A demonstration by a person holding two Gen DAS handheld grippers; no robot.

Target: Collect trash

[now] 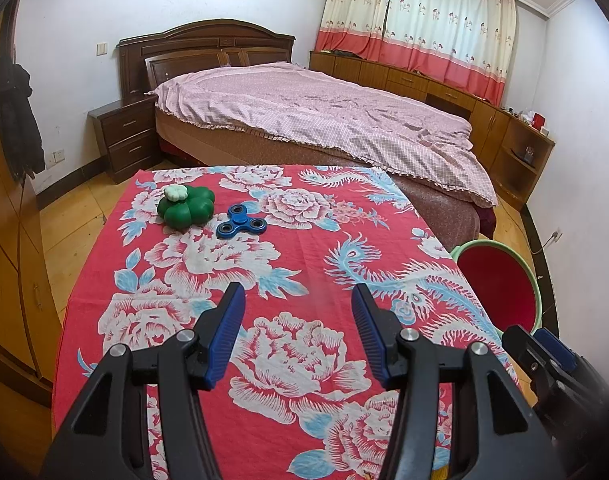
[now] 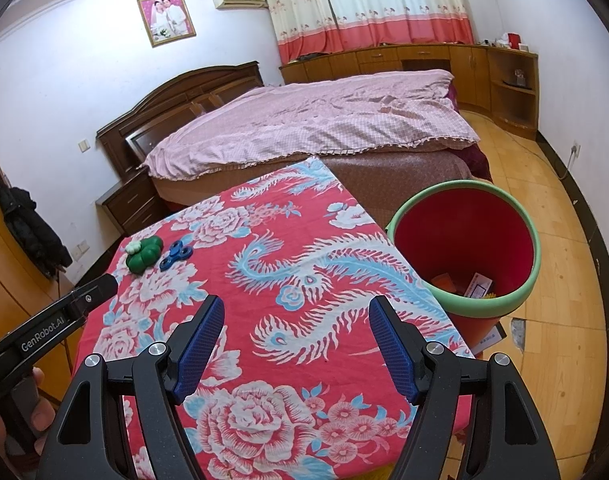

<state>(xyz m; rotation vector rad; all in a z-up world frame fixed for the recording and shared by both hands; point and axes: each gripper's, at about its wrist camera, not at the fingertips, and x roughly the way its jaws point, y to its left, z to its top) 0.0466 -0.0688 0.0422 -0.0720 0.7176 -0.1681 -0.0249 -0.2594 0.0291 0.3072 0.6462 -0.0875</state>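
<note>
Desk (image 1: 304,240) covered with one red flowered cloth. Two small items on it, near the far left corner: one green clover-shaped toy (image 1: 186,207) with a white top, and one blue three-armed spinner (image 1: 240,221) just beside it, on the side toward the desk middle. Toy and spinner close together; contact not discernible.

One red bin (image 2: 464,240) with a green rim standing on the floor just off the right edge of the desk, near the far right corner. Several pieces of trash (image 2: 478,284) lying at its bottom: cards or small packets, exact count not discernible.

Left hand-held gripper (image 1: 298,304): fingers apart, nothing between them, poised over the near half of the desk, well apart from toy and spinner.

Right hand-held gripper (image 2: 296,316): fingers apart, wider than the left, nothing between them, poised over the near right part of the desk, close to the bin.

Beyond the far edge: one bed (image 1: 324,120) under a pink cover.
</note>
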